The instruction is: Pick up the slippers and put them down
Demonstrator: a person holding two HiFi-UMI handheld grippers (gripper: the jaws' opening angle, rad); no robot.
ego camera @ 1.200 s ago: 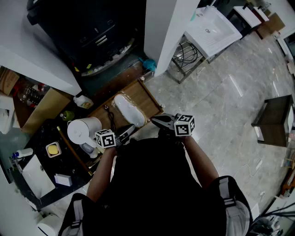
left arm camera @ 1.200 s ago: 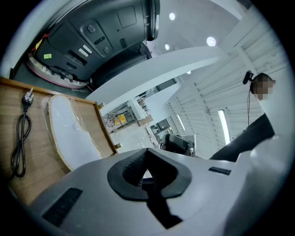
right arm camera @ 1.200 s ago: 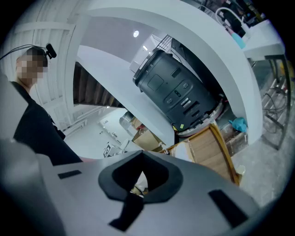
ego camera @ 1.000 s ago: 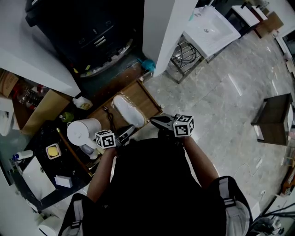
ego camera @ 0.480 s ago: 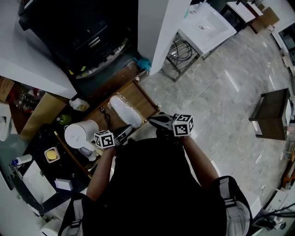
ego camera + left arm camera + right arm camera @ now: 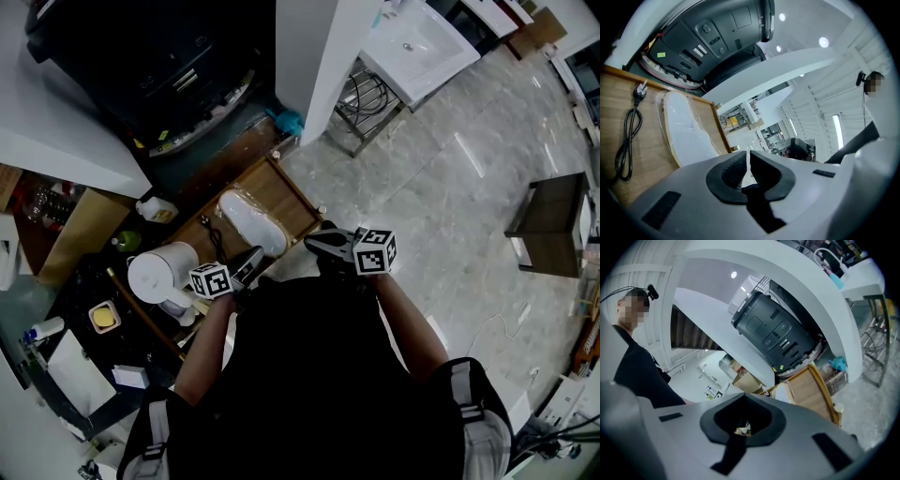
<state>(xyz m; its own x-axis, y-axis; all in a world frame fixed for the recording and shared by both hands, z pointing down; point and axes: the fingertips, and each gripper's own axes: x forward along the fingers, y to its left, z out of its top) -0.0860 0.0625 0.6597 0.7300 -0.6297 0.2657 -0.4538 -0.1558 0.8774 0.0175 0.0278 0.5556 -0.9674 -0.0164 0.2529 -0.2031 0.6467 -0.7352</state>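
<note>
The left gripper [image 6: 252,256] has dipped slightly toward the wooden tray [image 6: 287,193], jaws closed on nothing. The right gripper [image 6: 315,244] is likewise closed and empty. The wrapped white slippers [image 6: 251,222] lie on that tray, untouched.

The slippers [image 6: 251,222] lie on the wooden tray [image 6: 286,195] just ahead of the left gripper [image 6: 253,258], with a power cord [image 6: 221,246] on the tray to their left. A kettle [image 6: 159,272] stands left of that gripper. The right gripper [image 6: 317,244] is near the tray's right corner.
</note>
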